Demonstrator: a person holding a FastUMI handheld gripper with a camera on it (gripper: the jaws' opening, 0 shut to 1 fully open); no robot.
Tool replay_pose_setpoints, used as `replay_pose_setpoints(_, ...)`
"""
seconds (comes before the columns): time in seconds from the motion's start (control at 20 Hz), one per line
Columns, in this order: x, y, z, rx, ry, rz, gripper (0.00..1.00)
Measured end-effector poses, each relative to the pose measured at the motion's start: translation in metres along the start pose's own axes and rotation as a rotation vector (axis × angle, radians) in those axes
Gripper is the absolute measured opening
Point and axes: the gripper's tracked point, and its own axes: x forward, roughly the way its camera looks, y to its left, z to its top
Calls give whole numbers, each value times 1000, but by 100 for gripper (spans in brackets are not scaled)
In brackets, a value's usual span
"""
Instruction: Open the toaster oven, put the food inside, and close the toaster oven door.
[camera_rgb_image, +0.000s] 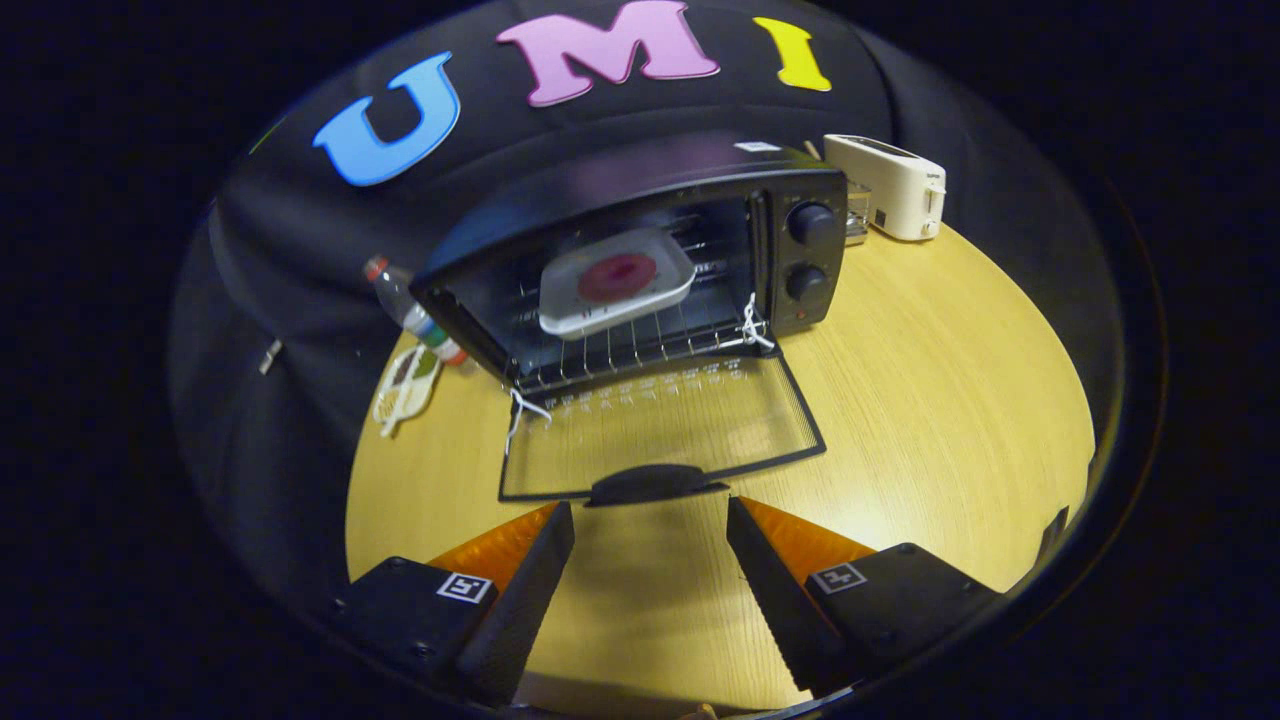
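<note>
The black toaster oven (800, 190) stands on the wooden table beyond my fingers. Its glass door (660, 430) lies folded down flat, and the door's black handle (652, 485) sits just ahead of my fingertips. Inside, on the wire rack, rests a white square plate (572, 310) carrying a round reddish piece of food (617, 277). My gripper (650, 530) is open, its two black fingers spread wide on either side of the handle, nothing between them.
A white pop-up toaster (890, 185) stands behind the oven's right side. A plastic bottle (412, 310) and a small leaf-patterned dish (405, 388) lie left of the oven. The light wooden table (950, 400) stretches to the right.
</note>
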Motion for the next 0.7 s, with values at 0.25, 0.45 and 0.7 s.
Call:
replay_pose_setpoints(0.25, 46, -1, -37, -113, 111, -49, 100)
replay_pose_setpoints(0.45, 73, -9, -34, -65, 141, -89, 99)
replay_pose_setpoints(0.7, 80, -15, -19, -99, 109, -132, 98)
